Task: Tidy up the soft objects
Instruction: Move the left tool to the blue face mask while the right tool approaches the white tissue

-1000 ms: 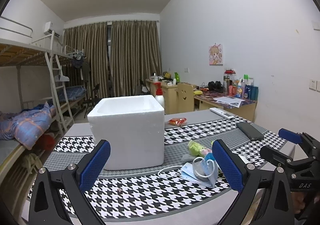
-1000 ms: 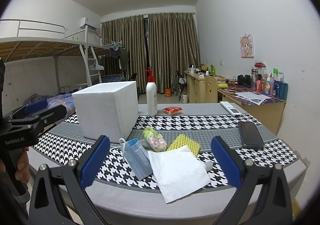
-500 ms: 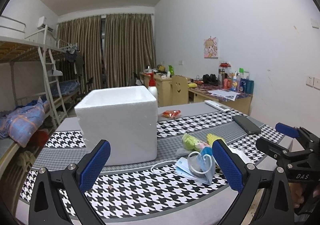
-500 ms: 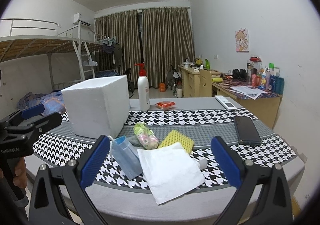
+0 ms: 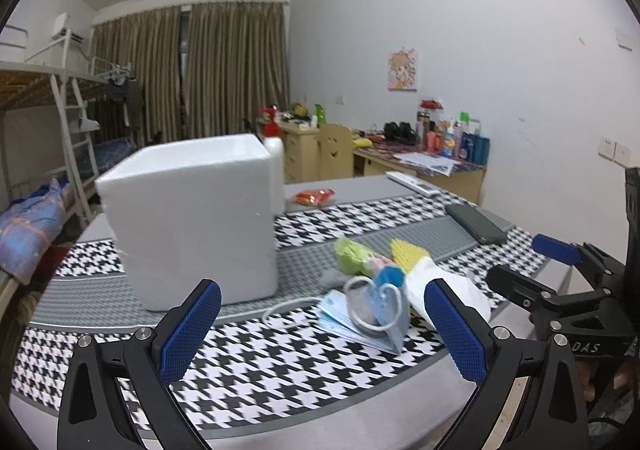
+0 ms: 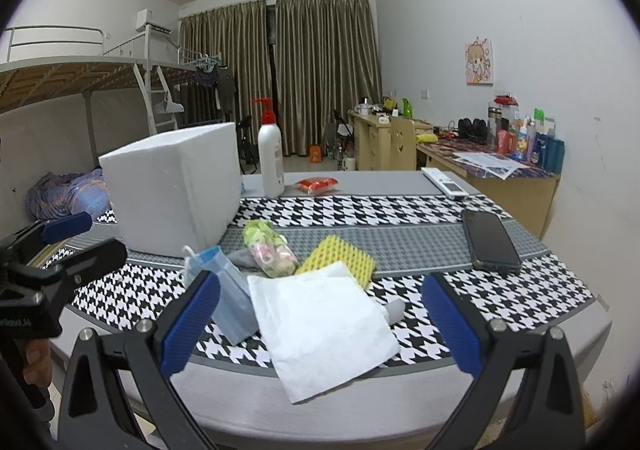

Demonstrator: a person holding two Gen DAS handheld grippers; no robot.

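Observation:
A white foam box (image 5: pixel 192 222) (image 6: pixel 172 186) stands open-topped on the houndstooth table. To its right lies a pile of soft things: a blue face mask (image 5: pixel 372 314) (image 6: pixel 228 290), a white cloth (image 6: pixel 320 326) (image 5: pixel 448 286), a yellow sponge (image 6: pixel 340 258) (image 5: pixel 404 254) and a green-pink soft toy (image 6: pixel 268 246) (image 5: pixel 356 258). My left gripper (image 5: pixel 320 330) is open, held before the table's near edge, empty. My right gripper (image 6: pixel 316 326) is open too, hovering over the white cloth at the table edge, holding nothing.
A dark phone (image 6: pixel 490 240) lies on the table's right side, a white remote (image 6: pixel 444 182) behind it. A pump bottle (image 6: pixel 270 154) and a red packet (image 6: pixel 318 184) stand beyond the box. A bunk bed (image 6: pixel 80 90) is at left, cluttered desks (image 6: pixel 500 166) at right.
Both grippers have drifted closer to the table and the pile of soft things, which now looks larger. Both remain open and empty.

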